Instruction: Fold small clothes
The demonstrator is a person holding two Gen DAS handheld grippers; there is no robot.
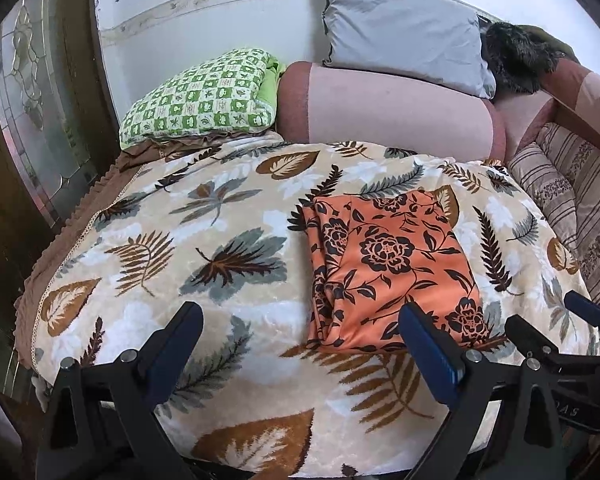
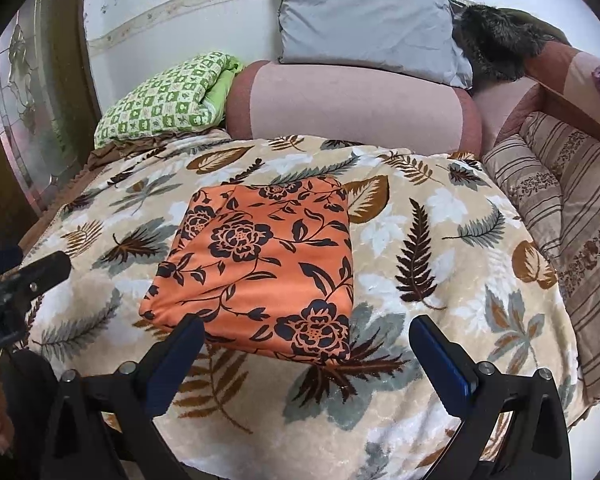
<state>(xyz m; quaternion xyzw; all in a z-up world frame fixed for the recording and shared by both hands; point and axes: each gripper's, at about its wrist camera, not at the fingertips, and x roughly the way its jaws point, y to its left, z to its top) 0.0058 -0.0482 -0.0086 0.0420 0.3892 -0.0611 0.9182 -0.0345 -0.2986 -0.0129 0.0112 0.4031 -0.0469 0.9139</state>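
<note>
An orange cloth with black flowers [image 1: 388,264] lies folded into a flat rectangle on the leaf-patterned blanket [image 1: 204,240]. It also shows in the right wrist view [image 2: 260,268]. My left gripper [image 1: 300,320] is open and empty, above the blanket just in front of the cloth's near-left corner. My right gripper [image 2: 306,332] is open and empty, hovering at the cloth's near edge. The right gripper's fingers [image 1: 540,340] show at the right edge of the left wrist view. The left gripper's fingertip [image 2: 40,272] shows at the left edge of the right wrist view.
A green checked pillow [image 1: 196,100], a pink bolster [image 1: 388,108] and a grey pillow [image 1: 400,32] lie at the head of the bed against the white wall. A dark furry item [image 1: 516,56] sits at the back right. Striped cushions [image 1: 572,208] line the right. A glass door [image 1: 32,100] stands left.
</note>
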